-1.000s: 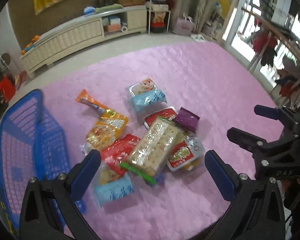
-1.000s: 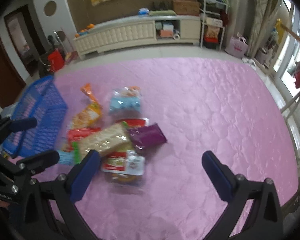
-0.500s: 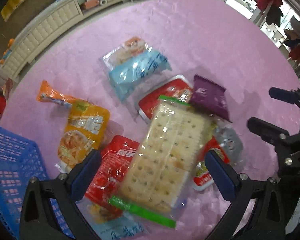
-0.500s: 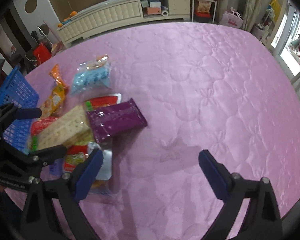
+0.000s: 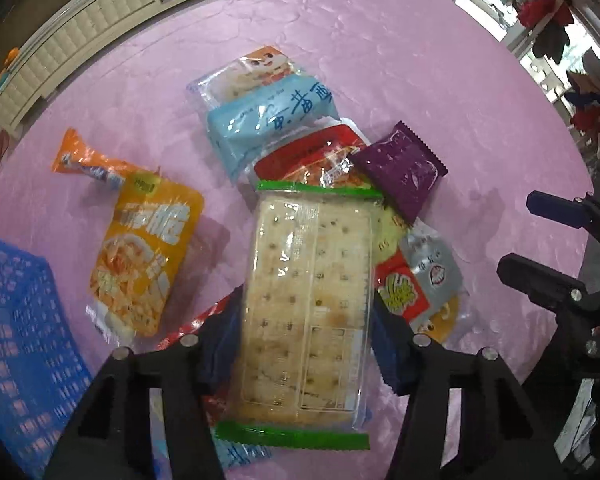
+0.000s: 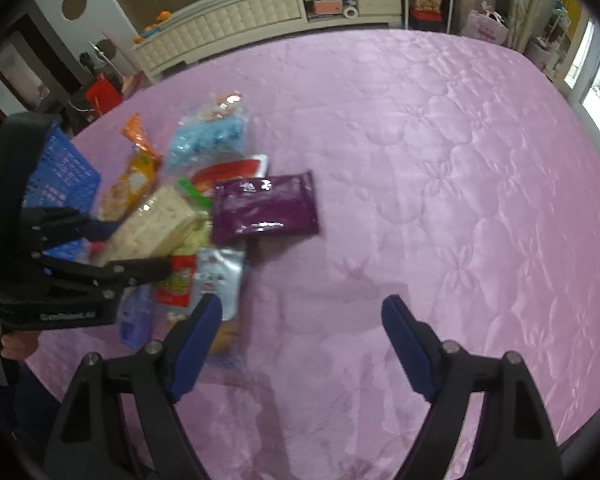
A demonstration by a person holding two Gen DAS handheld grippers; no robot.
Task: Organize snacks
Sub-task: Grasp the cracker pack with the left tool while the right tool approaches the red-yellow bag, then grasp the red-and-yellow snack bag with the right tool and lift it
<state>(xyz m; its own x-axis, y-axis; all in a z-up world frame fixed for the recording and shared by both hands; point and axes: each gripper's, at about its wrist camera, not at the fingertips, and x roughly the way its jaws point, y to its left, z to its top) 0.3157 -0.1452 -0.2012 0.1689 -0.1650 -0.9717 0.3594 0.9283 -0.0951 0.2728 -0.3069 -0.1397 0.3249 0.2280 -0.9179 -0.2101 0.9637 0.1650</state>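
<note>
A heap of snack packets lies on a pink quilted cloth. On top is a long cracker pack with green end seals. My left gripper points down over it, jaws closing, and both blue pads press its long sides. The right wrist view shows the same grip, left gripper on the cracker pack. My right gripper hovers over bare cloth beside the heap. Its jaws are closing with nothing between them. A purple packet lies just ahead of it. A blue basket stands to the left.
Around the crackers lie a light-blue packet, a yellow-orange pouch, an orange stick pack, a red tray pack and a silver-and-red packet. A low white cabinet runs along the far wall.
My left gripper has sunk onto the heap and its jaws have narrowed from wide open onto the cracker pack. My right gripper has dropped toward the cloth and narrowed a little.
</note>
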